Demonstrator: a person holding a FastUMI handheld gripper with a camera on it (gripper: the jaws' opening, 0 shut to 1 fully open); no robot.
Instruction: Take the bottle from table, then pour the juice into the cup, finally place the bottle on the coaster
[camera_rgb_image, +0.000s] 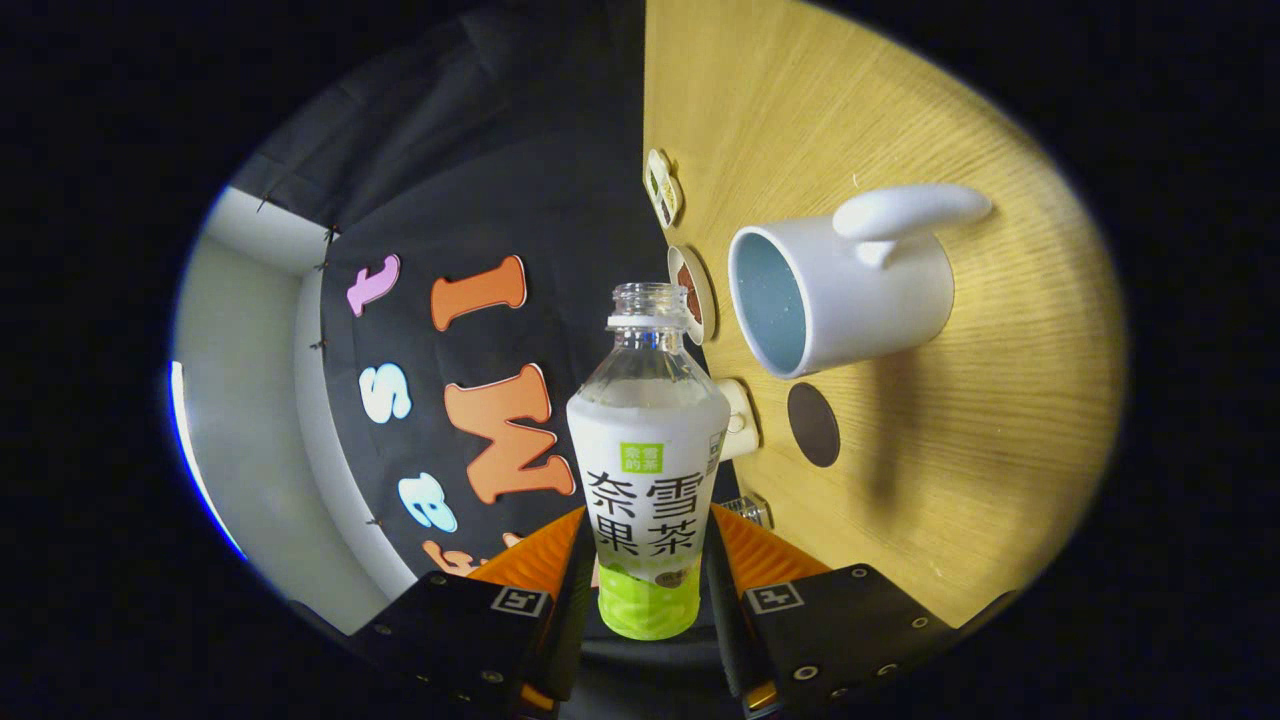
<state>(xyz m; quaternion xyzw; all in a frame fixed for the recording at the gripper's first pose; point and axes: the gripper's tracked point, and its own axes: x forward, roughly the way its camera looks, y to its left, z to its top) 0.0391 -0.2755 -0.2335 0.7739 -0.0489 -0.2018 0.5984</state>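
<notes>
Gripper was clamped on the bottle, both fingers pressing its lower body from either side, label facing the camera. Whole view was rolled sideways, so the bottle was tipped over toward the horizontal relative to the table. Cap was off, neck open. Bottle looked clear and mostly empty in the upper part; liquid level couldn't be made out behind the label.

Cup was white with a pale blue inside and its handle on the far side; it stood on the table just beyond the bottle's mouth and a bit off to the side. Mouth of the bottle was near the cup rim but not clearly over the opening. Dark round coaster lay on the table just beside the cup base, close to the bottle's shoulder. A couple of small items sat further along the table edge, too small to identify.

Judged step: pouring, or lining up for it. Bottle not yet on the coaster.

Risks: if the neck sat short of the rim, juice would spill on the table or down the outside of the cup. Grip was low on a thin plastic body, so a hard squeeze could buckle it or squirt liquid. Bottle could also rotate in the fingers as it tipped. Swinging toward the coaster might knock the cup, they're that close
</notes>
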